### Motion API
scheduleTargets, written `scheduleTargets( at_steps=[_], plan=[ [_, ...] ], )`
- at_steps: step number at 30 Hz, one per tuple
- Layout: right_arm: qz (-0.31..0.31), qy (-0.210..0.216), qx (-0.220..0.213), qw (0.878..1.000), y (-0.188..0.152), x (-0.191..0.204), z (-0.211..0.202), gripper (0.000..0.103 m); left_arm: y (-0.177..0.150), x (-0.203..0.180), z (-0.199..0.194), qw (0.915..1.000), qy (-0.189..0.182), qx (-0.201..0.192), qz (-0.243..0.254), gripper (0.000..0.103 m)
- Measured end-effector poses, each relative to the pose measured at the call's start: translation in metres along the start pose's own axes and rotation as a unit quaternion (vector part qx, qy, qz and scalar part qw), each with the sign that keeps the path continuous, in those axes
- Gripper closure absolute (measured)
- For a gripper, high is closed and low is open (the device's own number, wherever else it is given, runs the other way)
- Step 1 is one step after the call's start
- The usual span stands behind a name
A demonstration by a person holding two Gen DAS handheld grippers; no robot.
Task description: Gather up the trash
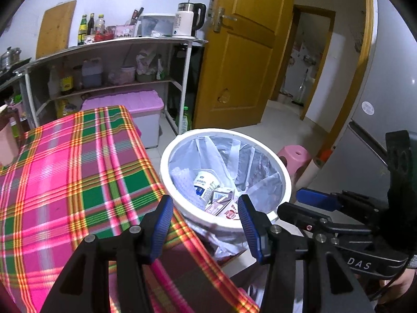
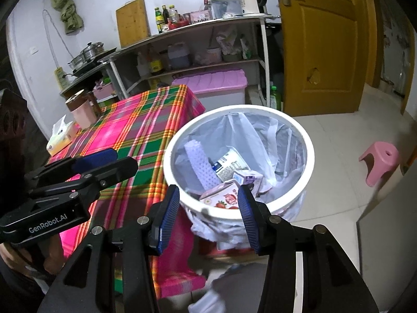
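Right wrist view reads "GenRobot.AI" on left gripper (image 2: 104, 160); both grippers' fingers spread, empty.

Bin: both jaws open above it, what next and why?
Probably swing the left gripper back over the table to look for more trash. Both grippers are empty, the right gripper too, and cartons already lie in the bin.

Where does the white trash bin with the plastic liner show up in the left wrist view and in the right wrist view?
Left wrist view: the trash bin sits centre-right, just beyond the open fingers.
Right wrist view: the trash bin sits at centre, also just beyond the fingers.
Shared landmark: the plaid tablecloth lies left of the bin in both.
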State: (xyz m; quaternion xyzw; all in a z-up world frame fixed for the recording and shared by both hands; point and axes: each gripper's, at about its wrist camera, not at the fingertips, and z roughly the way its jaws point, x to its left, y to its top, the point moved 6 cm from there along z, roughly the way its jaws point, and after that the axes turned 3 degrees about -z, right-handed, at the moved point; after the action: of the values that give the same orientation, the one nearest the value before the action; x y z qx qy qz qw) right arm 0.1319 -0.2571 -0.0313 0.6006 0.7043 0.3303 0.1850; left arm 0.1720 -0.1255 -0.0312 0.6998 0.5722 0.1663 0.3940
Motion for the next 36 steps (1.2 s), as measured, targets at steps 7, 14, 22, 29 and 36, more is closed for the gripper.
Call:
scheduleTargets(
  at_steps=[7,14,22,29,36],
  plan=[
    [-0.019,0.001,-0.006,1.000,-0.009,0.016,-0.013,0.055,-0.012,0.006,-0.025,0.9997,0.019,-0.016,-0.007,0.052],
    [-0.035,0.004,-0.011,0.999,-0.016,0.031,-0.026,0.055,-0.022,0.010,-0.046,0.9990,0.033,-0.028,-0.012,0.051],
    [-0.040,0.005,-0.017,0.999,-0.019,0.039,-0.034,0.055,-0.031,0.010,-0.057,0.9988,0.037,-0.029,-0.012,0.051],
    [-0.041,0.006,-0.017,0.999,-0.022,0.041,-0.037,0.055,-0.035,0.009,-0.060,0.9985,0.045,-0.030,-0.007,0.051],
    [-0.042,0.006,-0.017,0.999,-0.022,0.041,-0.037,0.055,-0.037,0.009,-0.062,0.9983,0.050,-0.030,-0.007,0.051]
  ],
)
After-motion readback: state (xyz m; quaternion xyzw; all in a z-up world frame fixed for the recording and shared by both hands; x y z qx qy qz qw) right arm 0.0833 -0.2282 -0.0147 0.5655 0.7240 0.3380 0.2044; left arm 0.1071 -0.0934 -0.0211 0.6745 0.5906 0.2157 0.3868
